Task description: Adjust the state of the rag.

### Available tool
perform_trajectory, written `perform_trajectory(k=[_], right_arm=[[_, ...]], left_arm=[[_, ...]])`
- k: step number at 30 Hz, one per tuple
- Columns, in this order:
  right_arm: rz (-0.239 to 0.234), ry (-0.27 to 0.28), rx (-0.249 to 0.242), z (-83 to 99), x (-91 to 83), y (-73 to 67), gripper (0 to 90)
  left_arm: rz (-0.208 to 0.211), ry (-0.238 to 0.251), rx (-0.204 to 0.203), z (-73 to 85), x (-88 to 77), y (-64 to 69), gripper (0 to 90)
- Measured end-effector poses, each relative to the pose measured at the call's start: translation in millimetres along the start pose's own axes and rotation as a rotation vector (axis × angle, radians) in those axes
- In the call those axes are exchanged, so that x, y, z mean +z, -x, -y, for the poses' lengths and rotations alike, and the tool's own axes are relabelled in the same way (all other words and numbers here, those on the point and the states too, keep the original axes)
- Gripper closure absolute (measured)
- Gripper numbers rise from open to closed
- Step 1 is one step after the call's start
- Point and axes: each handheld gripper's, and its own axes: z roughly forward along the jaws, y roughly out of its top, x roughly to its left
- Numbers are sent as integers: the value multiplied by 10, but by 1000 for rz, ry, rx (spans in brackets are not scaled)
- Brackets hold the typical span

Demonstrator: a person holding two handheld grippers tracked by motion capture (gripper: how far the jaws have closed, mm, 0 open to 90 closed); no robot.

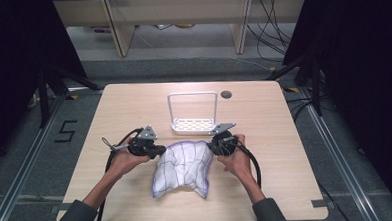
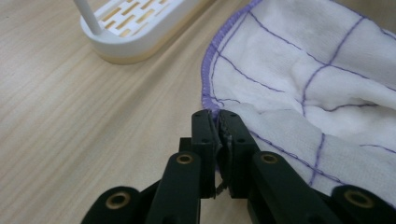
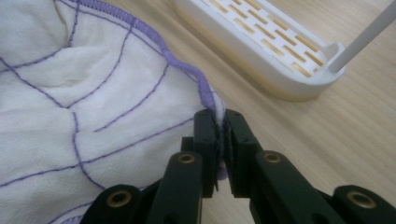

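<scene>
A white cloth with purple grid lines and a purple hem lies crumpled on the wooden table, near its front. My left gripper is shut on the cloth's upper left corner. The left gripper view shows its jaws pinching the hemmed edge of the cloth. At the upper right corner, my right gripper is shut on the cloth as well. In the right gripper view the purple hem of the cloth disappears between the closed jaws. Both grippers sit low, close to the tabletop.
A white rack with a slotted base and a tall wire hoop stands just behind the cloth, seen close in the left gripper view and the right gripper view. A round cable hole sits at the back of the table.
</scene>
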Motion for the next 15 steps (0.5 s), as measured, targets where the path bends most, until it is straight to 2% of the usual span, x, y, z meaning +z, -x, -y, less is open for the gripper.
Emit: perform_trajectory(k=[1, 2, 3, 4, 5, 7, 8, 9, 10, 11, 12, 14, 15], right_arm=[[20, 2, 16, 3, 42, 4, 732], [20, 2, 16, 3, 42, 4, 732], [34, 4, 31, -4, 50, 11, 657], [54, -2, 20, -18, 25, 38, 613], [62, 1, 32, -28, -12, 34, 569], [88, 26, 60, -39, -106, 8, 506], [70, 30, 63, -32, -213, -41, 479], [44, 25, 41, 5, -345, -126, 448], [44, 25, 41, 5, -345, -126, 448], [21, 21, 41, 69, -482, -243, 432], [21, 21, 41, 69, -482, -243, 432], [-21, 50, 64, 205, -614, -413, 410], [-46, 28, 72, 259, -674, -474, 405]], left_arm=[[-6, 7, -11, 12, 8, -15, 774], [-13, 20, -30, 22, 16, -24, 774], [-16, 17, -48, 32, 5, -40, 729], [-16, 25, -67, 39, -5, -53, 668], [-19, 28, -85, 43, -22, -61, 602], [-6, 35, -146, 65, -116, -51, 499], [1, 35, -156, 80, -168, -31, 448], [6, 46, -175, 97, -202, 0, 395], [8, 47, -192, 118, -248, 36, 395], [21, 46, -199, 153, -311, 68, 359], [20, 52, -217, 190, -373, 112, 359], [52, 60, -257, 309, -509, 217, 308], [63, 57, -267, 362, -555, 269, 297]])
